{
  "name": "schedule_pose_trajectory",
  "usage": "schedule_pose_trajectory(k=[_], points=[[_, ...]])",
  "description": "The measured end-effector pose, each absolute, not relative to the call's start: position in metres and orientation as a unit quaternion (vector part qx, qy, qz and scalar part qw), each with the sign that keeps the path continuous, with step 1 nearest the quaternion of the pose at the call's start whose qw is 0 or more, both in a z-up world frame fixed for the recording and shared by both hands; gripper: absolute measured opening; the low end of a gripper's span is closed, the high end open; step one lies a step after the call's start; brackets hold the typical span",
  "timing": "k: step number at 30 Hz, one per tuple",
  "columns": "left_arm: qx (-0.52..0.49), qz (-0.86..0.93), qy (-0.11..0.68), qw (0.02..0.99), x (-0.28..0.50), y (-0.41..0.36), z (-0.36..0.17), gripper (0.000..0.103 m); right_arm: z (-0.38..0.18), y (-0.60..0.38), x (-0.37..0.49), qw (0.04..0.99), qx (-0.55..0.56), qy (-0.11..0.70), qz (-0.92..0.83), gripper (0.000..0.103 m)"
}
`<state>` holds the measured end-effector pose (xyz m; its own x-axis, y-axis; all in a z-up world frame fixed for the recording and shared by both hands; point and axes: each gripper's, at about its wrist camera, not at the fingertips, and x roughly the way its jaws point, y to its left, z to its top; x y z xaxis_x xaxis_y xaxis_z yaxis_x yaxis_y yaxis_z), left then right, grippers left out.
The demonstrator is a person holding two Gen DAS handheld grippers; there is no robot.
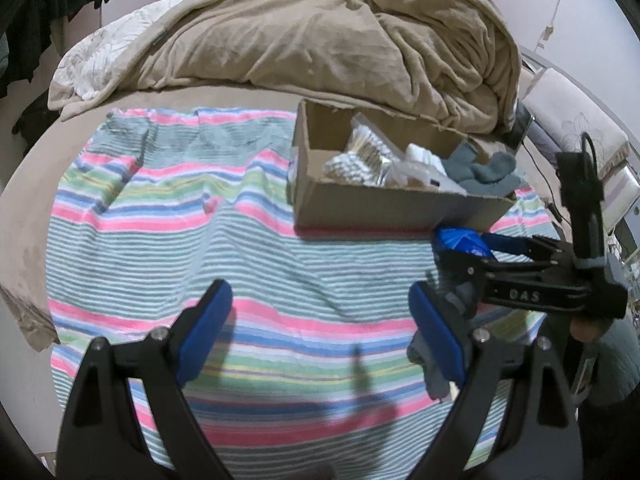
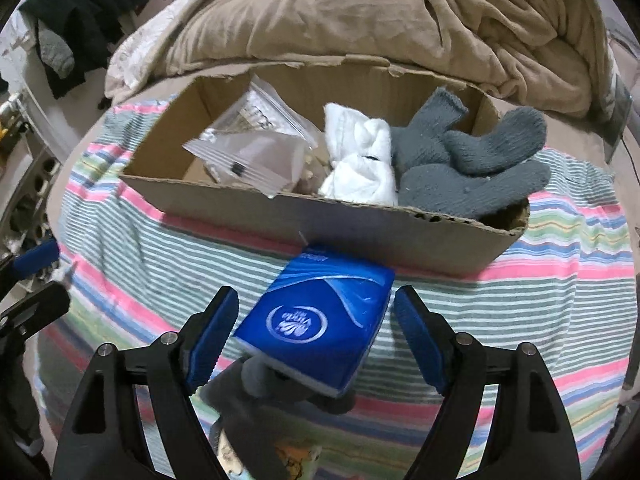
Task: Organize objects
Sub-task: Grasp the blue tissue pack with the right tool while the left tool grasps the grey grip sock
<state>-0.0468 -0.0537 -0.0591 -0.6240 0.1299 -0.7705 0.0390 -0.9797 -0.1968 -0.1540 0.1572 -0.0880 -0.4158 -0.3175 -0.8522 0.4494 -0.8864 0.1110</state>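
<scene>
**Inspector:** As the right gripper (image 2: 316, 330) stood over the striped towel (image 2: 560, 292), its 2 fingers were spread wide on either side of the blue tissue pack (image 2: 320, 320), and neither pad touched the wrapper. What risk did the assessor record?

**Assessor:** The pack sat tilted, its near end propped on a grey item (image 2: 256, 376) that could not be identified. A squeeze across that slant was judged likely to pinch 1 corner only, so the soft wrapper could twist or slide out. The pack's far end lay just beside the front wall of the cardboard box (image 2: 360, 236); a low lift could catch that torn rim and tip the load.

**Inspector:** And the left gripper (image 1: 320, 336)?

**Assessor:** It was parted and empty above the towel, well apart from the box.

**Inspector:** Condition of the pack?

**Assessor:** It was glossy blue film with a white oval logo, rectangular, apparently full and compressible. The box already held plastic bags (image 2: 248, 152), a white cloth (image 2: 360, 164) and grey socks (image 2: 472, 168), the socks draped over the right-hand rim, which left free space mainly at the left.
</scene>
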Motion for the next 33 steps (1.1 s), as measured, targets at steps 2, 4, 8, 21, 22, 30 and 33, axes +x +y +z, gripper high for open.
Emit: schedule_pose_trajectory(k=[2, 4, 8, 21, 22, 30, 33], points=[[-0.436, 0.894, -0.095, 0.029, -0.048, -0.05, -0.062, 0.091, -0.093, 0.157, -0.157, 0.227, 0.497, 0.065, -0.835, 0.082], [-0.442, 0.892, -0.09, 0.033, -0.05, -0.045, -0.065, 0.091, -0.094, 0.159, -0.157, 0.231, 0.497, 0.061, -0.835, 0.074], [-0.452, 0.887, -0.086, 0.044, -0.055, -0.033, -0.071, 0.091, -0.092, 0.164, -0.154, 0.243, 0.492, 0.062, -0.834, 0.066], [-0.487, 0.866, -0.053, 0.102, -0.074, 0.03, -0.095, 0.091, -0.064, 0.212, -0.143, 0.252, 0.46, 0.023, -0.851, 0.063], [-0.49, 0.864, -0.048, 0.105, -0.076, 0.035, -0.098, 0.09, -0.061, 0.217, -0.141, 0.252, 0.458, 0.02, -0.852, 0.063], [-0.507, 0.853, -0.01, 0.127, -0.088, 0.067, -0.119, 0.068, -0.057, 0.247, -0.137, 0.246, 0.45, -0.006, -0.859, 0.063], [-0.502, 0.853, -0.003, 0.139, -0.088, 0.073, -0.121, 0.054, -0.059, 0.254, -0.136, 0.244, 0.452, -0.012, -0.858, 0.063]])
